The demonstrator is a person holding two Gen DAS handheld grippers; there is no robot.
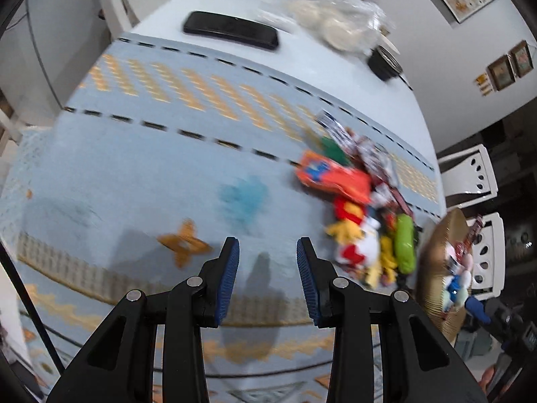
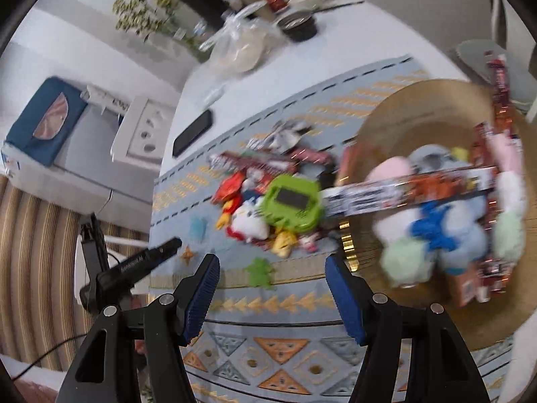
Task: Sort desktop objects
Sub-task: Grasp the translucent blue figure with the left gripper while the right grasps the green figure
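Observation:
A heap of small toys and snack packets (image 1: 362,208) lies on the light-blue patterned cloth (image 1: 151,174), to the right of my left gripper (image 1: 268,245). That gripper is open, with only cloth between its blue pads (image 1: 228,275). In the right wrist view the same heap (image 2: 268,198) has a green toy device (image 2: 292,205) on top. It sits beyond my right gripper (image 2: 272,262), which is open and holds nothing. A round golden basket (image 2: 399,121) at the right holds plush toys (image 2: 433,228) and long snack packets (image 2: 402,194). The basket (image 1: 439,255) also shows at the left wrist view's right edge.
A black phone (image 1: 231,30) lies at the far side, near a clear plastic bag (image 1: 335,16) and a dark bowl (image 1: 384,62). Small blue (image 2: 198,228), orange (image 2: 187,253) and green (image 2: 260,272) flat shapes lie on the cloth. White chairs (image 1: 470,174) stand beside the table. A tripod-mounted device (image 2: 134,265) stands left.

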